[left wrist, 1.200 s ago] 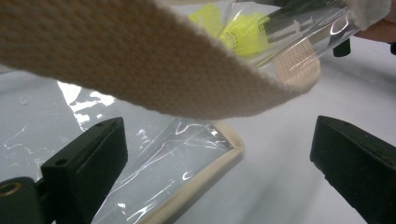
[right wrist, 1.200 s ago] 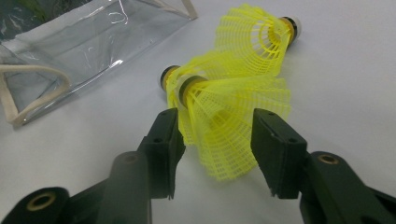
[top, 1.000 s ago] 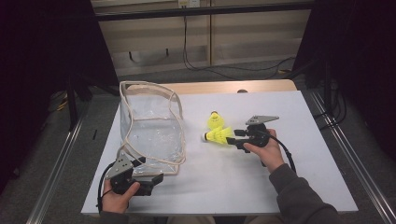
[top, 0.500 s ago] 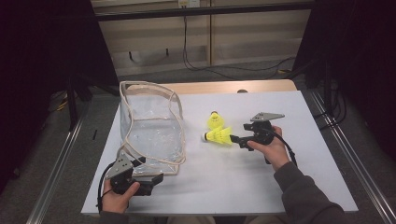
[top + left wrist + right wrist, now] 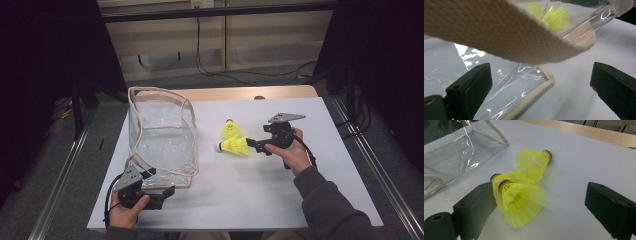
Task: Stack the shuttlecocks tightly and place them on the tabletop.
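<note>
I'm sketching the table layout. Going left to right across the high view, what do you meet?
left gripper → clear bag → yellow shuttlecocks → right gripper, jaws open, just been opening.

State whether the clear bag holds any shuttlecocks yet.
Empty: the clear bag holds nothing; the yellow shuttlecocks lie outside on the table.

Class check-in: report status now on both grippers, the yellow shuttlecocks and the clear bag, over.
Right gripper jaws just opening, nearest shuttlecock between them, ungripped. Left gripper open at clear bag corner, strap overhead. Second shuttlecock close behind.
</note>
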`<action>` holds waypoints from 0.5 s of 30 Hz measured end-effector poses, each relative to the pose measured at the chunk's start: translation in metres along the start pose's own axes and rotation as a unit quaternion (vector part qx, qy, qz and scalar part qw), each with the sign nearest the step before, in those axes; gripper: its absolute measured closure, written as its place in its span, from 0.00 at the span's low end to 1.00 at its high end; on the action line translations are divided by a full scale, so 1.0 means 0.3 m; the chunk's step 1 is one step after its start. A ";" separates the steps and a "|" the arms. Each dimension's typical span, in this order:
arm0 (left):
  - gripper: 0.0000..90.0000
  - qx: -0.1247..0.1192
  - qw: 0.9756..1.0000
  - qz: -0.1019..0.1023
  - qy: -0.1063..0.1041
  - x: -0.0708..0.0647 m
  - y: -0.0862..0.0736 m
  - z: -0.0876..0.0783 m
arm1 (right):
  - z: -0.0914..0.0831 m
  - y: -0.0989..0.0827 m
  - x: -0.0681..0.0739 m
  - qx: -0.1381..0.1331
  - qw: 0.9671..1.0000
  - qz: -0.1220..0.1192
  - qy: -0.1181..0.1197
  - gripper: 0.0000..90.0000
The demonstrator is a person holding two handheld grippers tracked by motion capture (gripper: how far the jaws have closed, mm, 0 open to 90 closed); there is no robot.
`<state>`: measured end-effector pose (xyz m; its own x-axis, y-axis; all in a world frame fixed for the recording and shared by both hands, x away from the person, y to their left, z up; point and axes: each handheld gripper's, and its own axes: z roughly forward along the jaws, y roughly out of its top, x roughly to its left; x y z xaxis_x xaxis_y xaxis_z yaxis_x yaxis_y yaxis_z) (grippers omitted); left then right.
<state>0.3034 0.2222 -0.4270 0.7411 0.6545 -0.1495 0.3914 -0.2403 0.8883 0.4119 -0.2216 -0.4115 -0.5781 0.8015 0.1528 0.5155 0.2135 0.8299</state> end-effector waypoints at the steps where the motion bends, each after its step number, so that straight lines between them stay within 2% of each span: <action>1: 0.04 0.000 1.000 0.000 0.000 0.000 0.000 0.000 | 0.002 0.005 0.001 0.001 1.000 0.002 -0.001 0.09; 6: 0.04 0.000 1.000 -0.001 -0.001 0.000 0.000 -0.001 | 0.015 0.026 -0.005 -0.005 1.000 0.004 -0.003 0.07; 15: 0.04 -0.001 1.000 -0.001 0.000 0.000 0.000 0.000 | 0.041 0.061 0.001 0.001 1.000 -0.004 -0.011 0.07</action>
<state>0.3033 0.2224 -0.4271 0.7401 0.6555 -0.1505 0.3916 -0.2381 0.8888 0.4291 -0.2105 -0.4028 -0.5682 0.8118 0.1346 0.5123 0.2210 0.8299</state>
